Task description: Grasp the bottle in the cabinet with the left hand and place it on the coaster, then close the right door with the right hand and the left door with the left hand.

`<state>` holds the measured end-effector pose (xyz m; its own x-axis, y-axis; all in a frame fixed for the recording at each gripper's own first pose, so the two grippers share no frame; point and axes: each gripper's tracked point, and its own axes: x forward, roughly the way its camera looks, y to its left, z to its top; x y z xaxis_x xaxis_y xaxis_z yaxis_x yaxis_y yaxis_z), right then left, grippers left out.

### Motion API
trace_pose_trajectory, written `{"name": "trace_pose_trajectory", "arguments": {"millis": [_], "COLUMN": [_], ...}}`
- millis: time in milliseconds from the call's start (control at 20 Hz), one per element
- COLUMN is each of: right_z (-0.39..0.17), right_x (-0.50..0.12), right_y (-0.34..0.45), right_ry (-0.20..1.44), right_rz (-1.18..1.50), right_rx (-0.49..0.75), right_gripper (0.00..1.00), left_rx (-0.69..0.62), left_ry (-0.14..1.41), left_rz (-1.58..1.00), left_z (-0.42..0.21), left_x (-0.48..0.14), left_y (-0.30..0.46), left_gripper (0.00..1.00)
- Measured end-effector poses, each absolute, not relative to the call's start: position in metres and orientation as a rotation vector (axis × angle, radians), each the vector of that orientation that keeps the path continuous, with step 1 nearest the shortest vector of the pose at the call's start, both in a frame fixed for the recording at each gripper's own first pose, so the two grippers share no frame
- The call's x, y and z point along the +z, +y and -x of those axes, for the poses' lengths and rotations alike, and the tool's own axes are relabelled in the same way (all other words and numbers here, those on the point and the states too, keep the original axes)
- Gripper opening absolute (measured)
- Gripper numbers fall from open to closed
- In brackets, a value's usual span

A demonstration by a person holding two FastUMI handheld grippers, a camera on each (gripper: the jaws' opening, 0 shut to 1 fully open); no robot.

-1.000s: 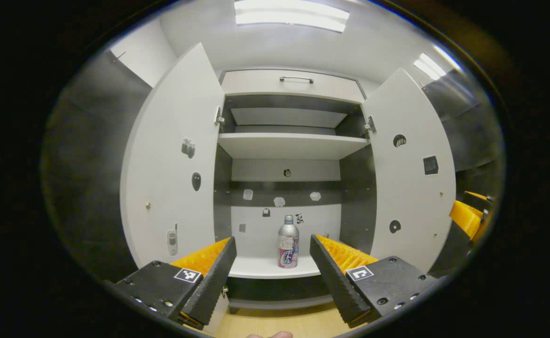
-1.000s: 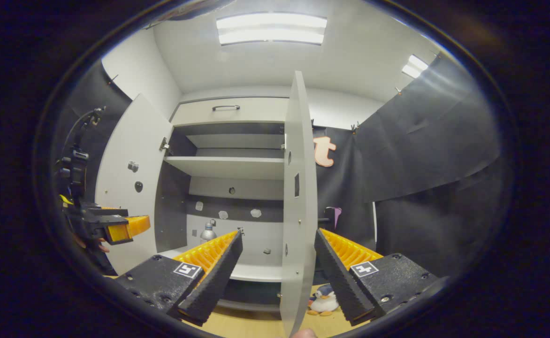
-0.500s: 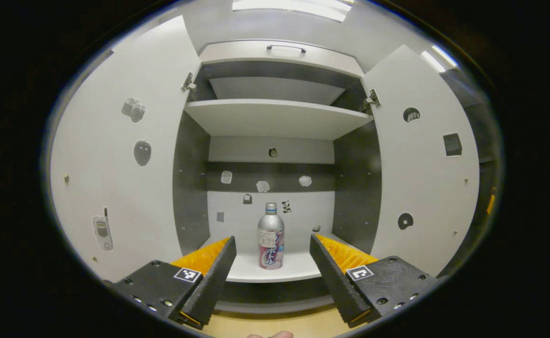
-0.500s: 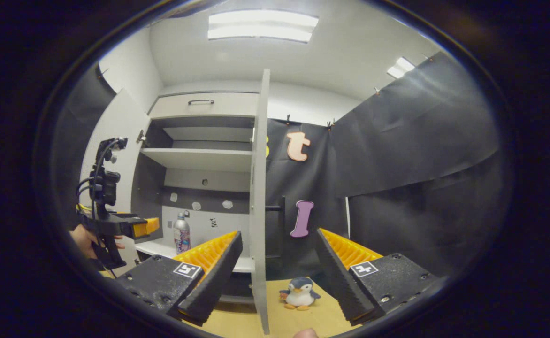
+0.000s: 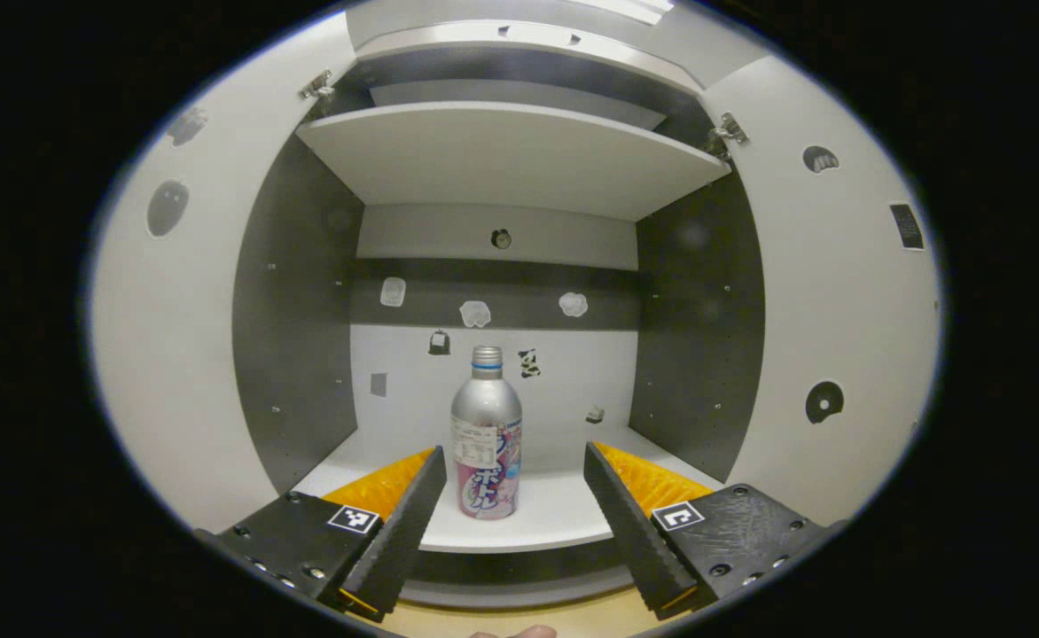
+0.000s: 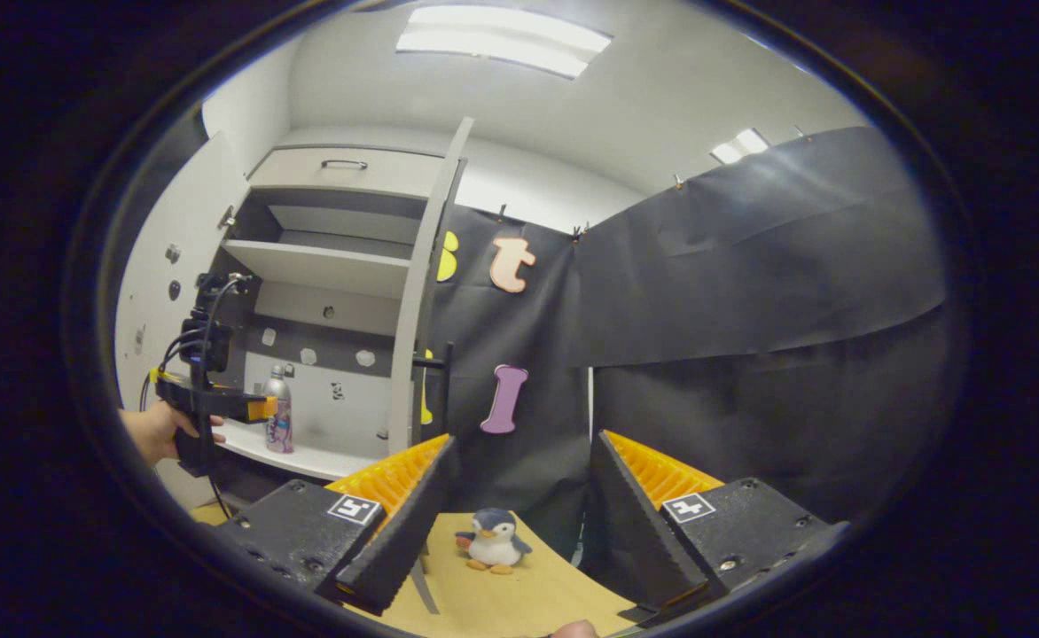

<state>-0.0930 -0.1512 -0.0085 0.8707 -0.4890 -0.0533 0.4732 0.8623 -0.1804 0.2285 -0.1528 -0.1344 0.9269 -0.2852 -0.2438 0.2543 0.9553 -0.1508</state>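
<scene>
Now left gripper (image 5: 512,496), fingers spread wide for grasp, nears upright bottle (image 5: 486,439) at 12 o'clock; right gripper (image 6: 519,509) idle, fingers apart.

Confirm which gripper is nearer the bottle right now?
Left. The left gripper is open, just in front of the bottle on the cabinet shelf; the right gripper is off to the side, facing the penguin toy.

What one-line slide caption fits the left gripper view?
Open left gripper lines up on the upright bottle standing on the cabinet shelf, both doors open.
</scene>
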Motion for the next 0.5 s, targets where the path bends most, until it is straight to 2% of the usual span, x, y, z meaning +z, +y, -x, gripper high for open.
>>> {"name": "trace_pose_trajectory", "arguments": {"millis": [150, 200, 250, 300, 500], "right_z": [0.102, 0.105, 0.107, 0.110, 0.114], "right_x": [-0.007, -0.007, -0.008, -0.009, -0.014], "right_y": [-0.164, -0.168, -0.171, -0.174, -0.183], "right_ry": [0.095, 0.096, 0.101, 0.106, 0.125], "right_rz": [0.171, 0.172, 0.171, 0.171, 0.162], "right_rx": [-0.556, -0.573, -0.584, -0.597, -0.631], "right_gripper": [1.00, 1.00, 1.00, 1.00, 1.00], "left_rx": [-0.254, -0.245, -0.223, -0.208, -0.232], "left_ry": [0.277, 0.287, 0.293, 0.287, 0.310], "left_rz": [0.097, 0.095, 0.093, 0.098, 0.092], "left_z": [-0.254, -0.261, -0.267, -0.274, -0.298], "left_x": [-0.148, -0.152, -0.156, -0.157, -0.172], "left_y": [-0.154, -0.153, -0.149, -0.147, -0.156], "left_gripper": [0.96, 1.00, 1.00, 0.96, 0.95]}}
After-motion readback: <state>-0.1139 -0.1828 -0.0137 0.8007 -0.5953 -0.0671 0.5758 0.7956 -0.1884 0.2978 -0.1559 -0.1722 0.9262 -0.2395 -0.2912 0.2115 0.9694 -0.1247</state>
